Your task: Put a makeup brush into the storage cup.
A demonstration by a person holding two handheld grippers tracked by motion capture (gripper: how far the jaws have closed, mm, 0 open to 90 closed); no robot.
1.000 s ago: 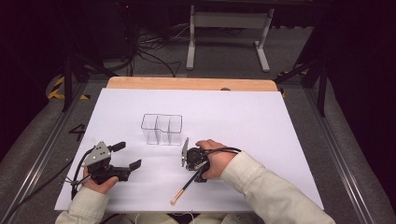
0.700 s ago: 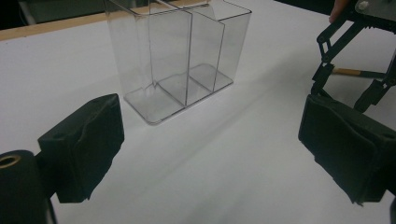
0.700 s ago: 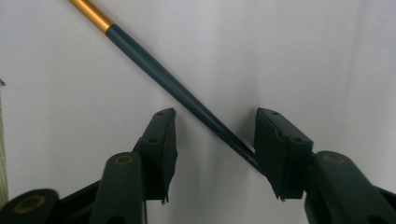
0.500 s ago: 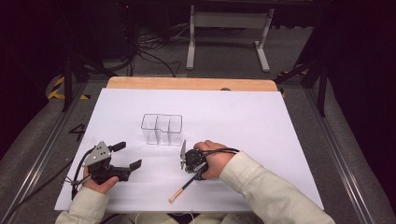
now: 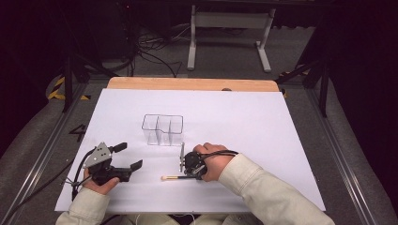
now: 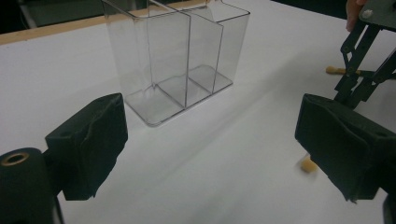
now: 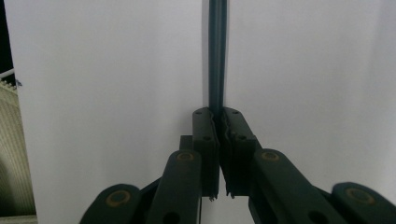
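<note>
White worktop [image 5: 244, 117] in a dark room. Low in the frame's centre, the right claw [image 5: 184, 165] has just been closing and now pinches a slim brush [image 5: 174, 177] lying flat: light, stiff, likely to pivot, so grip mid-handle. The left claw [image 5: 127, 157] gapes empty. Behind stands a clear organiser [image 5: 162, 130].

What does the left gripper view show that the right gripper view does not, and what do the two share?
Left gripper view: the clear three-part box and the open left tongs. Right gripper view: a sleeve at the edge, and the dark shaft of the stick pinched in the right tongs, which have just been closing. Both: the white table, the stick and the right tongs.
</note>
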